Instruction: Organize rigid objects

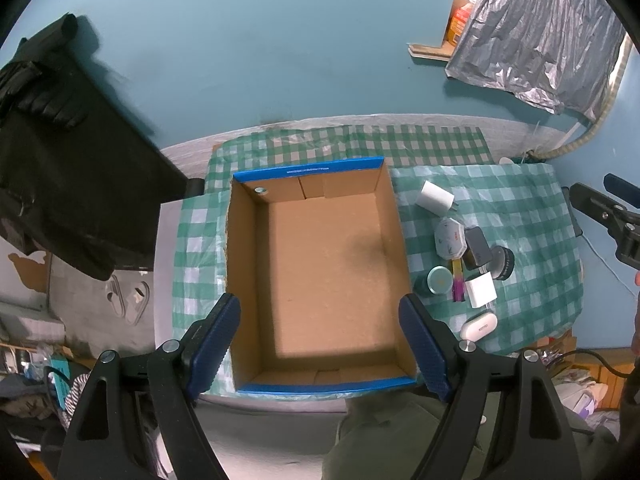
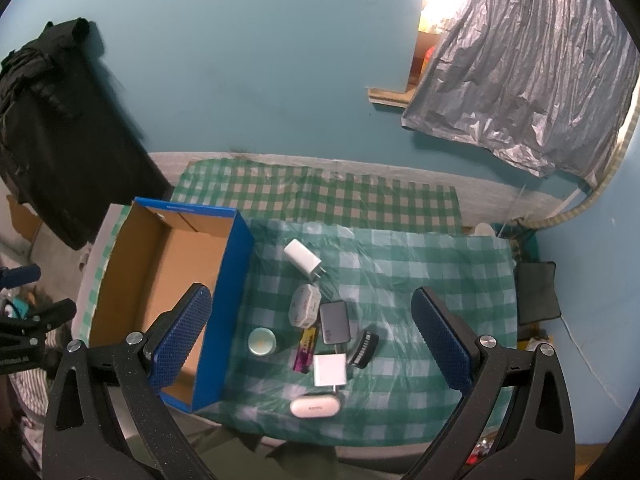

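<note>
An empty cardboard box [image 1: 324,264] with blue rims sits on the green checked cloth; it also shows in the right wrist view [image 2: 160,280]. Right of it lie small items: a white charger [image 2: 302,258], an octagonal white case [image 2: 304,306], a dark power adapter [image 2: 335,322], a teal round tin [image 2: 261,341], a pink-yellow stick [image 2: 305,350], a black ribbed cap [image 2: 365,348], a white plug cube [image 2: 329,370] and a white oval case [image 2: 315,405]. My left gripper [image 1: 322,344] is open above the box. My right gripper [image 2: 312,344] is open above the items.
A checked cloth [image 2: 420,280] covers the table against a teal wall. A black garment [image 1: 60,160] hangs at left. A silver sheet [image 2: 520,80] hangs at upper right. A dark cushion [image 2: 536,292] lies right of the table.
</note>
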